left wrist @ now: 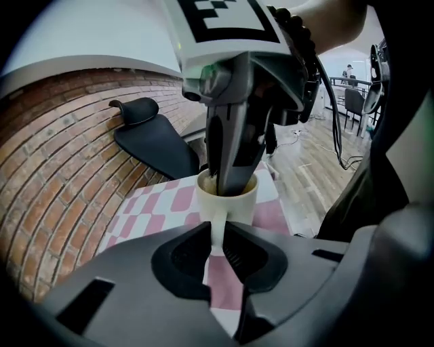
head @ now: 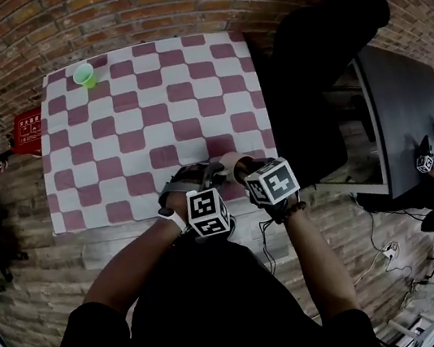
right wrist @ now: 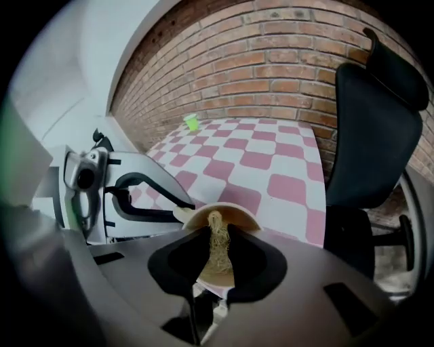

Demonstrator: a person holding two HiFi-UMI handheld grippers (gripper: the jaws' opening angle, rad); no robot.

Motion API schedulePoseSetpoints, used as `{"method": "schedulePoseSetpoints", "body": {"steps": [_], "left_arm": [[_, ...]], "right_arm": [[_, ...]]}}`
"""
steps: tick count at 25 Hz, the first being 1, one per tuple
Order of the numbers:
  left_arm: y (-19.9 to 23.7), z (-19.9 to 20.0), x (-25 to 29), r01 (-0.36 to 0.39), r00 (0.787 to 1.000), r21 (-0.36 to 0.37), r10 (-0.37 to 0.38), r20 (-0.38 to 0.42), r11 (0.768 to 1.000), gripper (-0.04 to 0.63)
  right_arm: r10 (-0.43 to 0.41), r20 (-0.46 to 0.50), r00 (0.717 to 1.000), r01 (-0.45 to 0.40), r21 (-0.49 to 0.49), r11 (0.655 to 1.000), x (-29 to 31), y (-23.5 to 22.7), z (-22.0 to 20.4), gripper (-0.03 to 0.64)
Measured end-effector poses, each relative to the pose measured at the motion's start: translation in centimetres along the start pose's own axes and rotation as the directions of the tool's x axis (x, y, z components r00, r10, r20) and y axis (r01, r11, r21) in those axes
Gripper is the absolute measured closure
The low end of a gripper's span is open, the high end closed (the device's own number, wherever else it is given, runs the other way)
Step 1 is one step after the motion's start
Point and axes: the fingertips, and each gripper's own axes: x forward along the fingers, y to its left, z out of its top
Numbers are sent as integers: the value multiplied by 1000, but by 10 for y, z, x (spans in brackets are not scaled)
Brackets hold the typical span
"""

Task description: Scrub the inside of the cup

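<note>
A cream cup (left wrist: 227, 197) stands on the pink-and-white checked table (head: 151, 122) near its front edge. My left gripper (left wrist: 217, 245) is shut on the cup's handle (left wrist: 217, 227). From above, my right gripper (left wrist: 234, 146) reaches down into the cup. In the right gripper view that gripper (right wrist: 215, 261) is shut on a straw-coloured fibre scrubber (right wrist: 217, 244), which sits inside the cup (right wrist: 224, 215). In the head view both grippers, left (head: 202, 181) and right (head: 248, 173), meet over the cup (head: 227, 161), which is mostly hidden.
A small green cup (head: 85, 73) stands at the table's far left corner. A black office chair (head: 323, 68) is close against the table's right side. The floor and walls around are brick. A red box (head: 27, 128) lies left of the table.
</note>
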Motion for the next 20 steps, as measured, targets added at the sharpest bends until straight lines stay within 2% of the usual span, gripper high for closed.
{"method": "schedulePoseSetpoints", "body": {"steps": [3, 5, 9, 10, 11, 14, 17, 20], "left_arm": [[2, -2, 1, 5, 1000, -6, -5, -6, 1000, 534], [4, -6, 2, 6, 1000, -19, -6, -10, 1000, 534], [4, -16, 3, 13, 1000, -53, -14, -18, 999, 532], [5, -17, 4, 10, 1000, -53, -11, -19, 999, 534], [5, -17, 4, 7, 1000, -51, -8, -20, 999, 532], [8, -15, 4, 3, 1000, -49, -4, -19, 999, 534], [11, -11, 3, -5, 1000, -42, 4, -13, 999, 533], [9, -1, 1, -4, 1000, -32, 4, 2, 999, 534]], "right_arm": [[66, 76, 995, -74, 107, 992, -6, -2, 5, 529], [108, 156, 982, -135, 173, 976, -26, -2, 12, 529], [143, 362, 921, -248, 262, 933, -82, -4, 31, 529], [124, 391, 912, -239, 261, 935, -95, -8, 34, 529], [92, 394, 915, -201, 246, 948, -105, -12, 34, 529], [-16, 292, 956, -13, 97, 995, -115, -18, 22, 529], [-55, 191, 980, 66, -54, 996, -94, -6, 16, 529], [-109, 92, 990, 124, -166, 978, -58, -1, 8, 529]]}}
